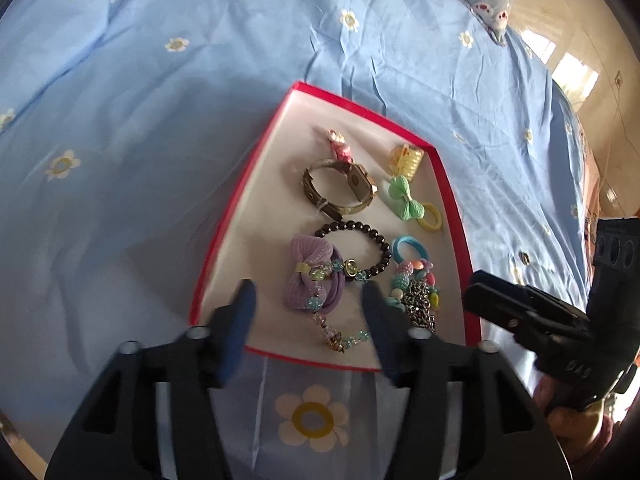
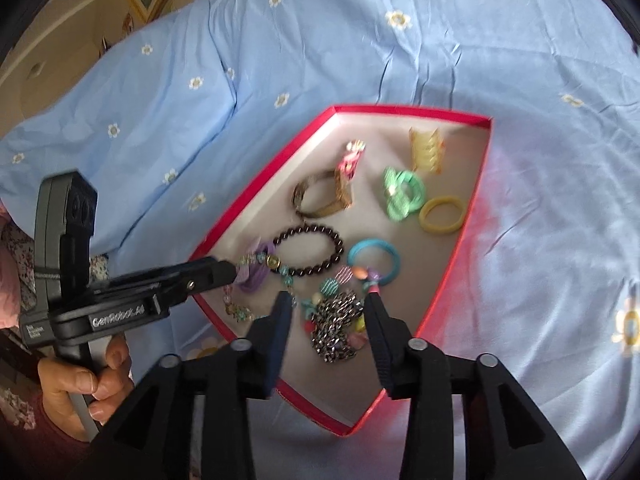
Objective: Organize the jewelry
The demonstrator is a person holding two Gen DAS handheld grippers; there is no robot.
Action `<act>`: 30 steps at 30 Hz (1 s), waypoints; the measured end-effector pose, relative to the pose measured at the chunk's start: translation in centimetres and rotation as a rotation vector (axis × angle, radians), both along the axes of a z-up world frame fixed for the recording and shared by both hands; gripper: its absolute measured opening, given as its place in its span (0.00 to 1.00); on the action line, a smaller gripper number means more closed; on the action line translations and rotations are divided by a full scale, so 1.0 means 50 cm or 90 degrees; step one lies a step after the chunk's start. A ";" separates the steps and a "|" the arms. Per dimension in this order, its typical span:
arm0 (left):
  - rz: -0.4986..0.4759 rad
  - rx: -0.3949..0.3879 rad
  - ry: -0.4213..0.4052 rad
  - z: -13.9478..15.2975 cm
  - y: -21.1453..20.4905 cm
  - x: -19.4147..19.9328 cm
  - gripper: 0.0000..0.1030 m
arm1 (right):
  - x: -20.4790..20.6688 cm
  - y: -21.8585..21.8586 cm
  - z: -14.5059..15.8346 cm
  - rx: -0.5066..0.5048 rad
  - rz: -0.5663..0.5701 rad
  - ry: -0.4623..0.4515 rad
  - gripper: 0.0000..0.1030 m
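Left wrist view: the left gripper (image 1: 308, 292) is spread open at lower centre, above a shallow red-rimmed white box (image 1: 256, 184) on a blue flowered bedsheet (image 1: 160, 80). Between its tips lie a lilac fabric bow (image 1: 310, 276) and a pale beaded bracelet (image 1: 340, 336). The dark metal chain (image 1: 420, 308) is half hidden behind the right fingertip. The right gripper (image 1: 472, 290) enters at right, its opening unreadable.

Right wrist view: the right gripper (image 2: 326, 300) is open over the blurred chain (image 2: 334, 330). The left gripper (image 2: 230, 270) covers most of the bow (image 2: 256, 276).
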State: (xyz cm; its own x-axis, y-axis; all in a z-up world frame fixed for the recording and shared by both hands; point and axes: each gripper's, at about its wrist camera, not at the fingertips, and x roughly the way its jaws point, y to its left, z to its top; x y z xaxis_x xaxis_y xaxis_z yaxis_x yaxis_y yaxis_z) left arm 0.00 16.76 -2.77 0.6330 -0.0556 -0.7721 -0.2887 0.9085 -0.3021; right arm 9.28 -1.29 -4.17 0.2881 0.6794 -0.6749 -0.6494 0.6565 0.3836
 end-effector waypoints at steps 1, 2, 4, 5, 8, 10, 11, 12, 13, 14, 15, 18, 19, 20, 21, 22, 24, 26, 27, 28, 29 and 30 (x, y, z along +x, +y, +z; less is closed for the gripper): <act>0.003 -0.001 -0.004 0.002 0.000 -0.005 0.55 | -0.001 -0.007 0.004 0.005 -0.006 -0.005 0.51; 0.007 -0.003 -0.005 0.004 0.000 -0.011 0.56 | -0.001 -0.014 0.008 0.012 -0.011 -0.009 0.55; 0.012 -0.004 -0.009 0.007 0.000 -0.019 0.59 | -0.002 -0.023 0.013 0.020 -0.018 -0.013 0.61; 0.015 -0.005 -0.012 0.009 -0.001 -0.026 0.61 | -0.003 -0.028 0.016 0.024 -0.021 -0.015 0.66; 0.026 -0.001 -0.022 0.016 -0.009 -0.043 0.71 | -0.013 -0.039 0.023 0.034 -0.029 -0.027 0.78; 0.031 0.004 -0.028 0.020 -0.015 -0.053 0.77 | -0.023 -0.046 0.028 0.043 -0.029 -0.038 0.79; 0.033 0.006 -0.029 0.022 -0.019 -0.058 0.79 | -0.027 -0.048 0.030 0.045 -0.029 -0.041 0.80; 0.035 0.008 -0.030 0.023 -0.022 -0.061 0.81 | -0.033 -0.052 0.032 0.048 -0.029 -0.046 0.80; 0.036 0.010 -0.031 0.024 -0.026 -0.066 0.82 | -0.036 -0.055 0.032 0.050 -0.029 -0.051 0.80; 0.037 0.012 -0.031 0.025 -0.029 -0.067 0.83 | -0.039 -0.059 0.033 0.052 -0.030 -0.054 0.80; 0.037 0.014 -0.031 0.025 -0.033 -0.071 0.83 | -0.043 -0.064 0.034 0.055 -0.034 -0.058 0.80; 0.039 0.020 -0.034 0.025 -0.046 -0.083 0.83 | -0.049 -0.080 0.030 0.063 -0.044 -0.059 0.81; 0.040 0.021 -0.034 0.025 -0.049 -0.088 0.83 | -0.051 -0.084 0.029 0.065 -0.047 -0.060 0.81; 0.042 0.023 -0.034 0.024 -0.053 -0.092 0.83 | -0.054 -0.088 0.029 0.065 -0.050 -0.062 0.81; 0.044 0.025 -0.034 0.024 -0.057 -0.096 0.83 | -0.057 -0.093 0.028 0.064 -0.054 -0.066 0.81; 0.045 0.027 -0.033 0.024 -0.061 -0.100 0.83 | -0.058 -0.096 0.028 0.064 -0.057 -0.068 0.81; 0.044 0.032 -0.033 0.027 -0.067 -0.106 0.83 | -0.064 -0.103 0.032 0.064 -0.058 -0.073 0.81; 0.041 0.039 -0.039 0.037 -0.073 -0.110 0.83 | -0.068 -0.105 0.042 0.058 -0.057 -0.085 0.81; 0.038 0.045 -0.044 0.046 -0.076 -0.112 0.83 | -0.071 -0.106 0.051 0.055 -0.053 -0.094 0.81; 0.035 0.052 -0.050 0.057 -0.079 -0.113 0.83 | -0.073 -0.106 0.057 0.052 -0.049 -0.099 0.82; 0.033 0.058 -0.055 0.066 -0.081 -0.115 0.83 | -0.076 -0.105 0.073 0.046 -0.037 -0.111 0.85; 0.030 0.073 -0.067 0.085 -0.085 -0.117 0.84 | -0.079 -0.105 0.088 0.042 -0.030 -0.122 0.86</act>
State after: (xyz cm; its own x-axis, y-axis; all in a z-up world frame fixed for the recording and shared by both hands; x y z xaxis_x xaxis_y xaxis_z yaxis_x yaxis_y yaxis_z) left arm -5.83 12.49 1.50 0.7101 0.0607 -0.7015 -0.3036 0.9253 -0.2273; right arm 5.32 -6.56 0.21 0.4394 0.7036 -0.5585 -0.6845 0.6649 0.2991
